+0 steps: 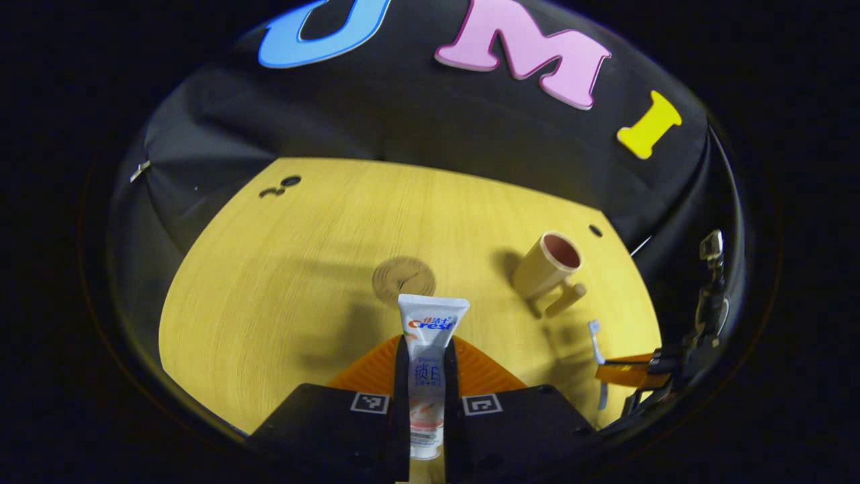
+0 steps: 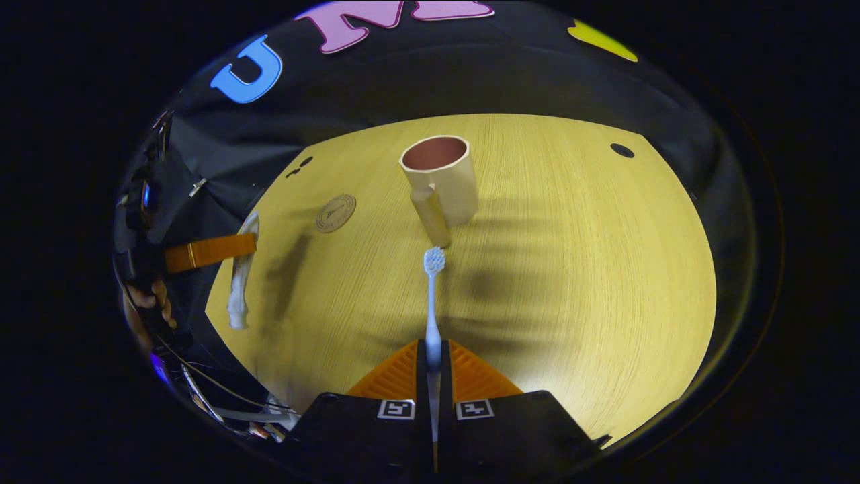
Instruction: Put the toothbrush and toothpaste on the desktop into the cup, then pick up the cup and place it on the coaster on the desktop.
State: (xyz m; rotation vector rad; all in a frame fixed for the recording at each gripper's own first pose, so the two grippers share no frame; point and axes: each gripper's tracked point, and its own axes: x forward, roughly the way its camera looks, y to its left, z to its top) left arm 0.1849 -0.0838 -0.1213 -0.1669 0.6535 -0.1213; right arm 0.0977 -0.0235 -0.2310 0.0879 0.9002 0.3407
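My left gripper [image 1: 426, 366] is shut on a white toothpaste tube [image 1: 430, 336], held upright above the desk with its flat crimped end up. Beyond the tube lies the round tan coaster [image 1: 404, 279]. The beige cup [image 1: 547, 267] with a reddish inside stands to the right, its handle toward me. My right gripper [image 2: 433, 363] is shut on a light blue toothbrush [image 2: 433, 302], bristles pointing forward at the cup [image 2: 440, 176], just short of its handle. The coaster [image 2: 335, 213] sits left of the cup. The left gripper [image 2: 211, 252] with the tube [image 2: 242, 272] shows at the left edge; the right gripper [image 1: 631, 373] with the toothbrush [image 1: 595, 339] shows at the right.
The yellow wooden desk [image 1: 282, 282] has small dark holes near its far corners [image 1: 290, 181] [image 2: 622, 150]. Black cloth walls close the booth behind. A hand [image 2: 144, 296] holds the left gripper at the desk's left edge, with cables below it.
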